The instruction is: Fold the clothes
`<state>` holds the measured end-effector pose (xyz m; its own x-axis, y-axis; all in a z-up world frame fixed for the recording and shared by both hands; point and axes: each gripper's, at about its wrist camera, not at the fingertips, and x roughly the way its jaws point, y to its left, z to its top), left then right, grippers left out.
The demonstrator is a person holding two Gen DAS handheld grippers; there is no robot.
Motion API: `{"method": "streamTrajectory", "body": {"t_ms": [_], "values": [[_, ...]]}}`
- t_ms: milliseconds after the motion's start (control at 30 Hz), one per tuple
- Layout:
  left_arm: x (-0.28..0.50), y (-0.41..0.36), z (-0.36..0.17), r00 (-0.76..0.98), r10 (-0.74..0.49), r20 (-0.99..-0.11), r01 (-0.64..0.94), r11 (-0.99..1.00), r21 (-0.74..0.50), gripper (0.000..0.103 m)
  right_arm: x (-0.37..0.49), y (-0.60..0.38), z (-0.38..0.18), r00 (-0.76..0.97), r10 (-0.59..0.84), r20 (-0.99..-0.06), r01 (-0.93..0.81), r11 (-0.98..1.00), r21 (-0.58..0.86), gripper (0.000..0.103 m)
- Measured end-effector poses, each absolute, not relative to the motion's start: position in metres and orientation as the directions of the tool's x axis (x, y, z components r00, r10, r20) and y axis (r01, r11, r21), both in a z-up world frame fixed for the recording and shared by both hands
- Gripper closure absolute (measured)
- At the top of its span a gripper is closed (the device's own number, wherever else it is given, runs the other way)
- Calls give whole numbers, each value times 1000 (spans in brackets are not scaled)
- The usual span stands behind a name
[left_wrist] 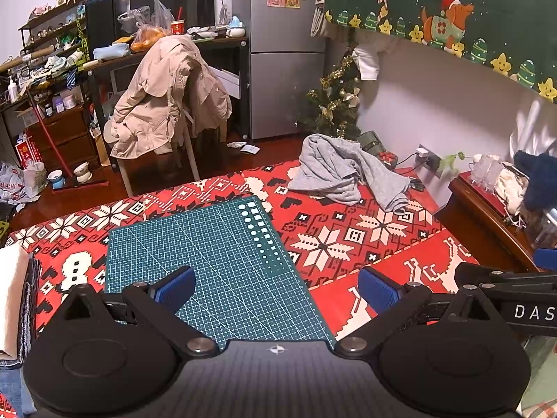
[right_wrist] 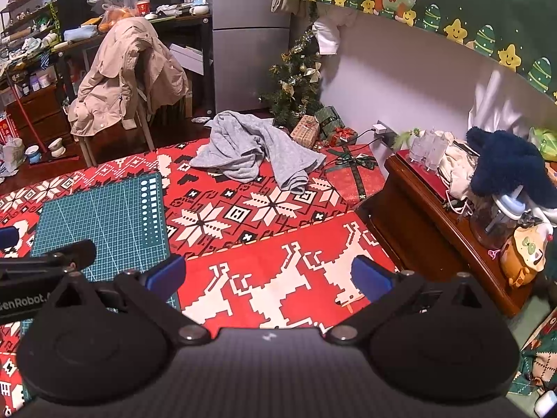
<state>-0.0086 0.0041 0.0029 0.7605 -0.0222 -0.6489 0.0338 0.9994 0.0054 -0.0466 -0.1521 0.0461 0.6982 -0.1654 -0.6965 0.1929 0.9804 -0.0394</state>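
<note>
Left wrist view, left to right: a stack of folded pale and dark fabric (left_wrist: 15,299) sits at the left edge of the red, white and black patterned knit blanket (left_wrist: 348,240); beside it lies the teal gridded cutting mat (left_wrist: 216,261), bare; further back and to the right lies the crumpled grey knit garment (left_wrist: 344,172), unfolded, near the wall. The left gripper (left_wrist: 276,291) hangs above the mat's near edge with jaws spread wide, holding nothing.

Right wrist view: the right gripper (right_wrist: 268,277) hangs above the blanket just right of the mat, jaws likewise spread wide and empty; the grey garment is well apart ahead.

Assessment: the step in hand appears to be fetching the next garment. The next move calls for both grippers to reach forward, pinch the grey garment at two edges and bring it onto the mat for spreading
</note>
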Motion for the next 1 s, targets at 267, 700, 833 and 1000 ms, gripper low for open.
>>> {"method": "streamTrajectory", "body": {"t_ms": [267,700,833,1000], "values": [[-10,3,1,764,-15,-645,38,999,21,2,-47,-152,44,699,-172,-694,198,979,-43,1],[1,0,-14,740,-37,-672,58,998,8,2,-35,-159,30,678,-179,-713,216,976,-39,1],[13,-1,-21,732,-71,-677,72,997,-26,2,-23,-165,18,662,-172,-730,214,976,-37,1],[36,-3,-28,740,-77,-668,65,997,-43,2,-4,-176,6,684,-148,-714,219,976,8,1]]}}
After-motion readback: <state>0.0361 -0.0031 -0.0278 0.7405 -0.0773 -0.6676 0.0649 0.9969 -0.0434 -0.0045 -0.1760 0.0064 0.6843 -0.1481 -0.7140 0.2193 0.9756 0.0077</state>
